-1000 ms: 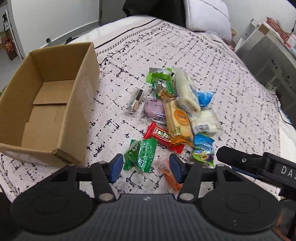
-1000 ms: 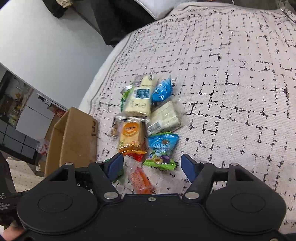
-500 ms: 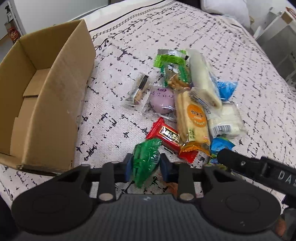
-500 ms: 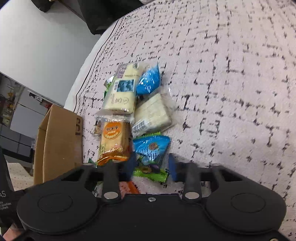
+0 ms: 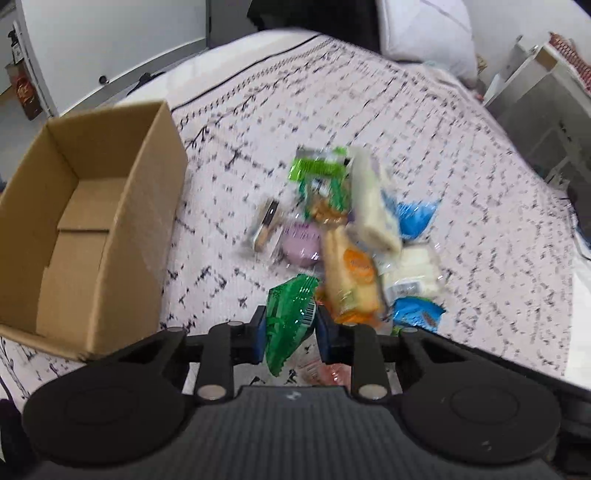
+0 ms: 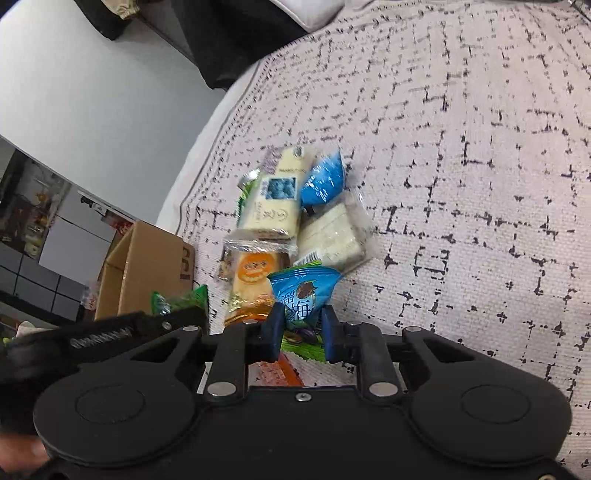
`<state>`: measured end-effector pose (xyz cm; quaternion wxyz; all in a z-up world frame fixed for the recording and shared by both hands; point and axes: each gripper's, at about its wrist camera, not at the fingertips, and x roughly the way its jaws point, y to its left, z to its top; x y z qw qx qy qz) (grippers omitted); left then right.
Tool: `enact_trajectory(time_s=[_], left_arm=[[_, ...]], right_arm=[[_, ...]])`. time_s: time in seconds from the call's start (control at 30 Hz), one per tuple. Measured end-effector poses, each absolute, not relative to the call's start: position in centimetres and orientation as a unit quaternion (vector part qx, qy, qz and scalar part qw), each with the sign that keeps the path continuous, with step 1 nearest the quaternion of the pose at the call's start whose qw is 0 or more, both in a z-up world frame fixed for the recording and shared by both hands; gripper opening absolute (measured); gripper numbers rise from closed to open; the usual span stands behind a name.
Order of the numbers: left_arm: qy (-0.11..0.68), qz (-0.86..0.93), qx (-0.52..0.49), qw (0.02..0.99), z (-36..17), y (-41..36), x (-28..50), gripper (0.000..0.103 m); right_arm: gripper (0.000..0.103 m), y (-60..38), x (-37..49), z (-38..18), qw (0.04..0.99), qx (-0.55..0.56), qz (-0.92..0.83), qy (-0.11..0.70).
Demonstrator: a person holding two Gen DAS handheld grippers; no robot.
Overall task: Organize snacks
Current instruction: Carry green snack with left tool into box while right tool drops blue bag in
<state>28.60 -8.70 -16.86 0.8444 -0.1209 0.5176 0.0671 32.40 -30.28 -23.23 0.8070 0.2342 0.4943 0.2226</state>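
My left gripper (image 5: 290,330) is shut on a green snack packet (image 5: 290,314) and holds it above the bed. My right gripper (image 6: 300,332) is shut on a blue snack packet (image 6: 301,291), lifted off the cover. A pile of snacks lies ahead: an orange-label cracker pack (image 5: 351,273), a long cream pack (image 5: 373,206), a white pack (image 5: 413,273), a purple round snack (image 5: 301,242), a green packet (image 5: 319,170). An open, empty cardboard box (image 5: 88,229) stands at the left, also in the right wrist view (image 6: 144,269).
The bed cover (image 6: 461,147) is white with black dashes. An orange packet (image 6: 273,371) lies under my right gripper. A pillow (image 5: 424,33) lies at the bed's head. White furniture (image 5: 543,92) stands at the right. The left gripper's body (image 6: 103,336) shows in the right wrist view.
Both grippers closed on packets, the left on the green one, the right on the blue one, and have lifted them off the bed.
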Motion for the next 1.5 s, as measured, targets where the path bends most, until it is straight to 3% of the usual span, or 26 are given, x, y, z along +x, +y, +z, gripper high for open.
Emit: enact_trajectory(time_s=[0.43, 1.5], left_arm=[[0.477, 0.022, -0.126, 0.869, -11.7, -5.7, 27.4, 0.026], [0.379, 0.082, -0.255, 0.886, -9.9, 9.5, 23.2, 0.026]], right_arm=[[0.02, -29.3, 30.1, -20.2, 0.833, 0.219, 0.22, 0.458], [0.02, -15.0, 28.8, -13.3, 0.858, 0.167, 0.266, 0.407]])
